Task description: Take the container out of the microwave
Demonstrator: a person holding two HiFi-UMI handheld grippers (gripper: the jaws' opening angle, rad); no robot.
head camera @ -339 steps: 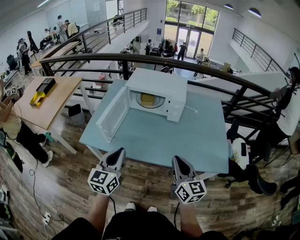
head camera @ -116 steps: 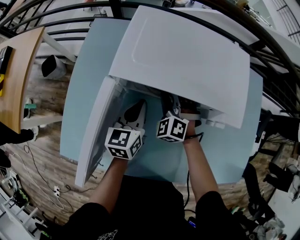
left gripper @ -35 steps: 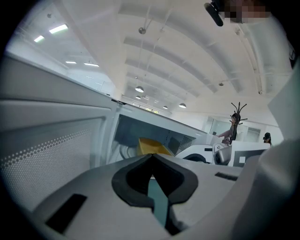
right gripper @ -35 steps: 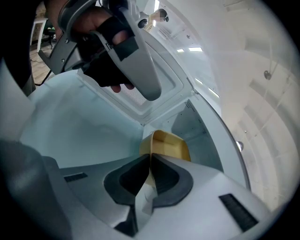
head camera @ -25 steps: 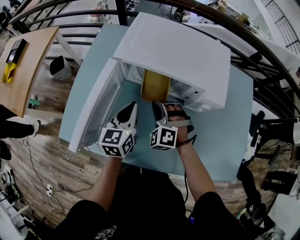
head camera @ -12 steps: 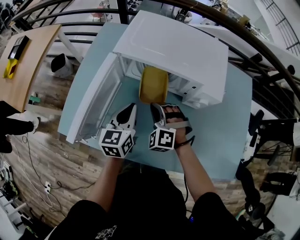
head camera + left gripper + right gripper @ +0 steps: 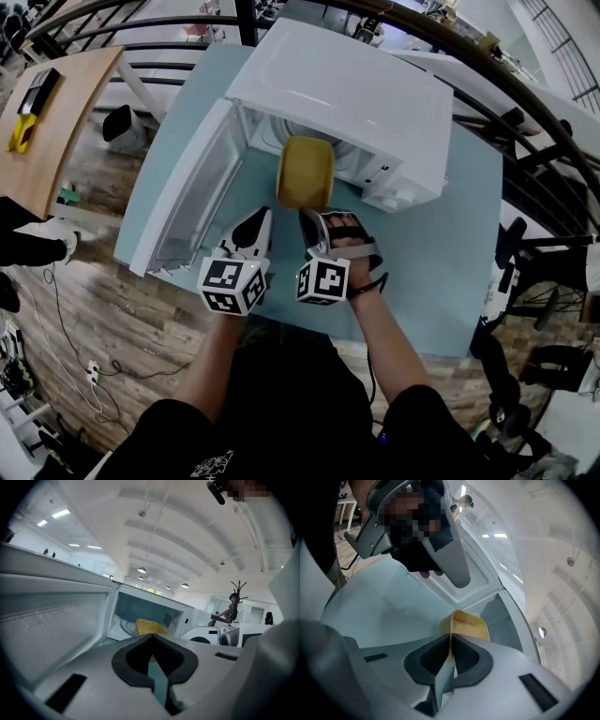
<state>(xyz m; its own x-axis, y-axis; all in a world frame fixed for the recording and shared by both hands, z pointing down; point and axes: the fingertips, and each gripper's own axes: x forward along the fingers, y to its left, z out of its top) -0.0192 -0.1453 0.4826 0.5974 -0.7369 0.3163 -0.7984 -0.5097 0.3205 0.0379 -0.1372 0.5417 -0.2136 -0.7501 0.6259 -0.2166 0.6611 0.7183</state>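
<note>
Above the pale blue table, my right gripper pinches the near rim of the yellow container, mostly out of the microwave, while my left gripper is closed and empty; that one-edge hold could let it tip.

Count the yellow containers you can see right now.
1. The container is at the microwave's open front, with its near wall clamped in the right gripper. Part of the cavity is hidden, so another could be inside.
</note>
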